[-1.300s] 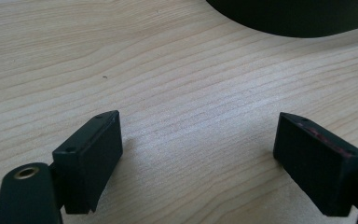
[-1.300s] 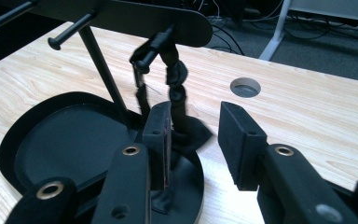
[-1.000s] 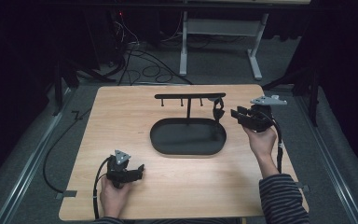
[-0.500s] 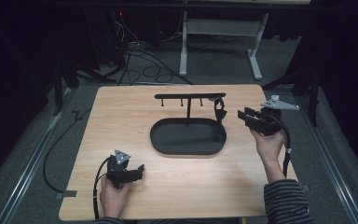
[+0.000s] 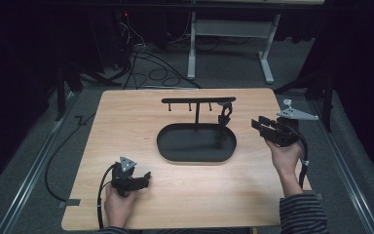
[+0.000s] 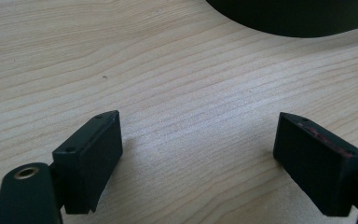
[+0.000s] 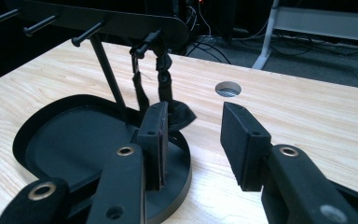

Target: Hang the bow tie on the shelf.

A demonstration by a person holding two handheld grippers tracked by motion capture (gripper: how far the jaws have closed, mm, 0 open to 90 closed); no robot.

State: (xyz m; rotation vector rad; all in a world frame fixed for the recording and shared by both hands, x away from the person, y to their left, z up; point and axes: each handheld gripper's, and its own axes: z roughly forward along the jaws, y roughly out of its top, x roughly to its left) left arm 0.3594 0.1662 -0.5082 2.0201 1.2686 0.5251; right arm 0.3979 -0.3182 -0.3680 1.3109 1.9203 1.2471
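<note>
A black stand has an oval tray base (image 5: 190, 144) and a horizontal bar with pegs (image 5: 198, 100). A black strap-like item (image 5: 225, 117) hangs from the bar's right-end peg down to the tray. My right gripper (image 5: 257, 126) is just right of the tray, open and holding nothing. In the right gripper view its jaws (image 7: 193, 130) point at the hanging item (image 7: 163, 79) and the tray (image 7: 74, 135) from a short distance. My left gripper (image 5: 146, 179) rests near the table's front left, open. Bare wood lies between its jaws (image 6: 198, 154), and the tray edge (image 6: 298, 18) is farther off.
The wooden table (image 5: 126, 131) has a round cable hole (image 7: 228, 88) behind the right gripper's jaws. Beyond the far edge stand a desk frame (image 5: 229, 44) and loose cables (image 5: 141, 53) on the floor. Metal rails run along both sides of the table.
My right gripper has drawn back a little to the right and toward the person, away from the hanging item. The left gripper has stayed still.
</note>
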